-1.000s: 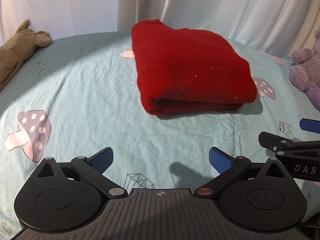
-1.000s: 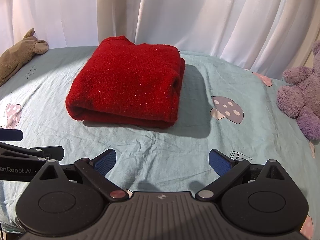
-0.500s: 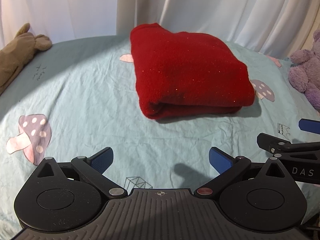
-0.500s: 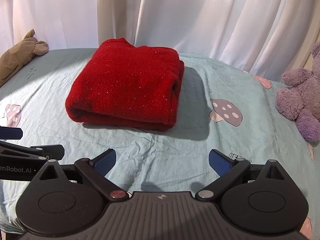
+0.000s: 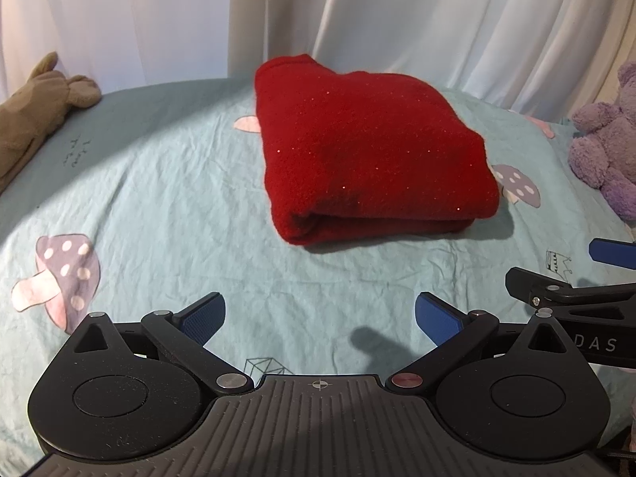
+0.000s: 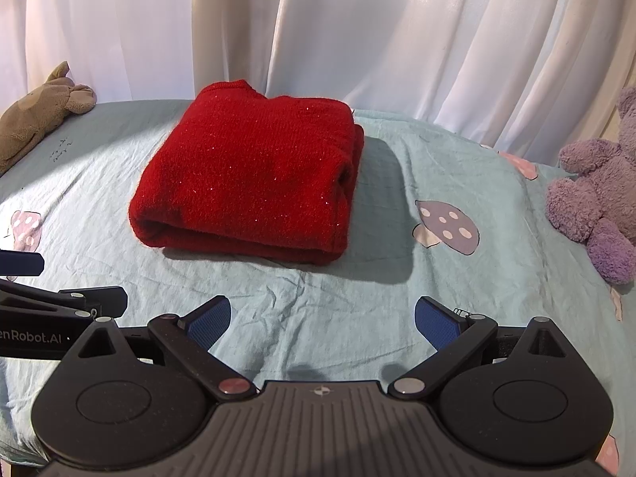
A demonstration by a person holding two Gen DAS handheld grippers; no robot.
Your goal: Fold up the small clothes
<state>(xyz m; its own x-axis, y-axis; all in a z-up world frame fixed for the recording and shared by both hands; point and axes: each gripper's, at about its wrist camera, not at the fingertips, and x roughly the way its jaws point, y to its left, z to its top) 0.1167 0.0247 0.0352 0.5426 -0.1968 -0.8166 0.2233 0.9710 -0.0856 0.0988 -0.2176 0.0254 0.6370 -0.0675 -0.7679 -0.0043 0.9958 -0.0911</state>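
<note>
- on the bed sheet [image 5: 167, 198], a pale blue cover printed with mushrooms, the red sweater [image 5: 369, 151] lies as a squared, folded bundle with its rounded fold edge facing the cameras.
- the left gripper [image 5: 318, 314] hangs low over bare sheet, short of the bundle; its jaws stand wide apart with nothing between them.
- the right gripper [image 6: 322, 316] sits just beside it, also short of the sweater, jaws likewise spread and empty.
- a brown plush toy [image 6: 35, 115] lies at the far left edge and a purple plush bear [image 6: 596, 194] at the right, both well apart from the sweater; white curtains [image 6: 357, 28] hang behind.
- judging by the tidy stack and both tools clear of it, the folding looks finished or nearly so.
- if any move is left, it would call for a light press or squaring of the loose right-hand edges, without dragging the layers.
</note>
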